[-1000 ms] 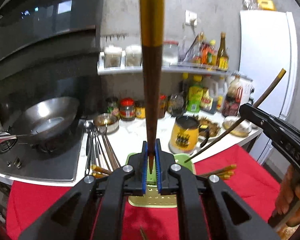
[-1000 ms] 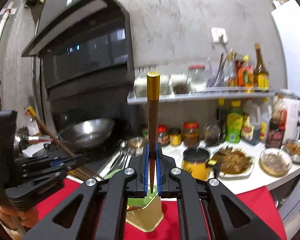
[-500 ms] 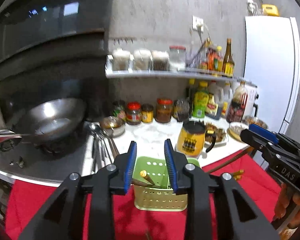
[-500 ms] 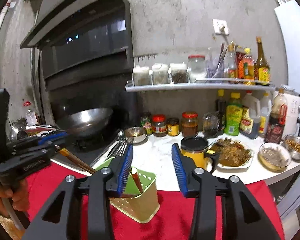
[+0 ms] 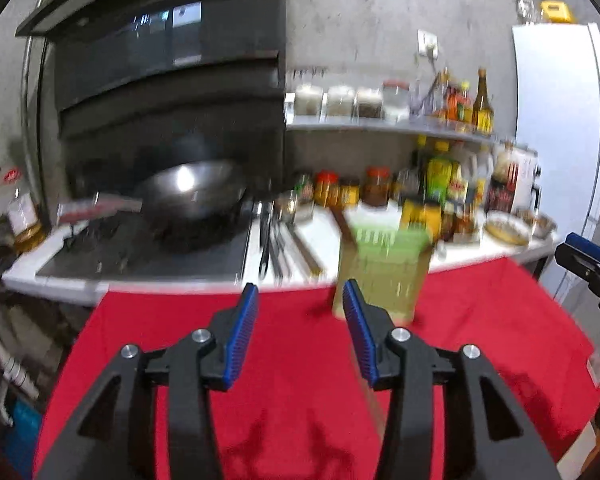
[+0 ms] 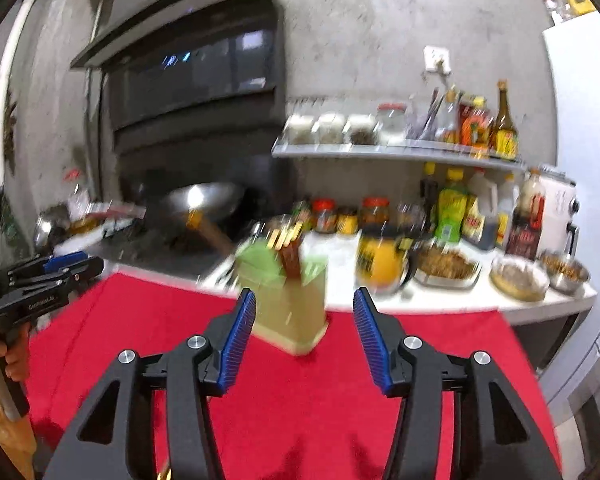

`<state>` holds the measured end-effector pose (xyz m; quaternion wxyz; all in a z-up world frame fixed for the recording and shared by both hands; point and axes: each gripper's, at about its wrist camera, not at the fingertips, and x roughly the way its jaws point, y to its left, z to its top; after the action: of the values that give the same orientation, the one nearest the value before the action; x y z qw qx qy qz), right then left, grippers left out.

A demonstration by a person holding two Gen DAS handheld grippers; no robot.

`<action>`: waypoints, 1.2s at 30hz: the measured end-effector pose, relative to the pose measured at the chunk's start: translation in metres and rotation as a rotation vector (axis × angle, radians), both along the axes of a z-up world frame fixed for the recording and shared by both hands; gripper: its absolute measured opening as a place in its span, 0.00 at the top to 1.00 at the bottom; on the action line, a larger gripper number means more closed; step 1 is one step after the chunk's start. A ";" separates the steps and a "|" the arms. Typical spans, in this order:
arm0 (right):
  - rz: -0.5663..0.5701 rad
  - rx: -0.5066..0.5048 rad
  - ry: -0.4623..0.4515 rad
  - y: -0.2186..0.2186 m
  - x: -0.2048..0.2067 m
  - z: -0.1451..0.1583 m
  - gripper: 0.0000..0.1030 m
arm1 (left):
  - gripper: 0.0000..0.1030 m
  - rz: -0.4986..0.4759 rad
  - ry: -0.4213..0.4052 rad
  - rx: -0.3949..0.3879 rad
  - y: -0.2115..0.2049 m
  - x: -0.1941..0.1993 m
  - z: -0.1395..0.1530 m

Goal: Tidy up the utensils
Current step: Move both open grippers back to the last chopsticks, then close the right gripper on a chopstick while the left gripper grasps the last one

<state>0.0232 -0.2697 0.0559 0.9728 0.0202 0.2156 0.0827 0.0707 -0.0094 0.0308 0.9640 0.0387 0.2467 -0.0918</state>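
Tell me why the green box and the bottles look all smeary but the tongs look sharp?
Left wrist view: the green box and bottles are motion-blurred, while the left tongs stay crisp. Right wrist view: the same smear around the sharp right tongs, and the fisheye lens bends the edges.

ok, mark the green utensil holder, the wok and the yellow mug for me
green utensil holder (image 6: 296, 316), right wrist view, on its front wall.
wok (image 5: 196, 192), left wrist view, on the inside of the bowl.
yellow mug (image 6: 380, 264), right wrist view, on its side.
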 end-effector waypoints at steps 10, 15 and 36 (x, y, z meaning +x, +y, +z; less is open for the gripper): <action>0.116 -0.020 0.270 0.055 -0.024 -0.105 0.49 | 0.58 0.042 0.286 -0.011 0.031 -0.036 -0.118; 0.172 -0.032 0.346 0.083 -0.018 -0.127 0.56 | 0.58 0.041 0.310 0.010 0.036 -0.038 -0.131; 0.211 -0.123 0.492 0.136 0.035 -0.157 0.89 | 0.58 0.031 0.341 -0.047 0.048 -0.021 -0.138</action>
<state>0.0578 -0.1337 -0.1009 0.8766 -0.0419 0.4508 0.1630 0.0501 0.0387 -0.1076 0.9101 -0.0039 0.4049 -0.0881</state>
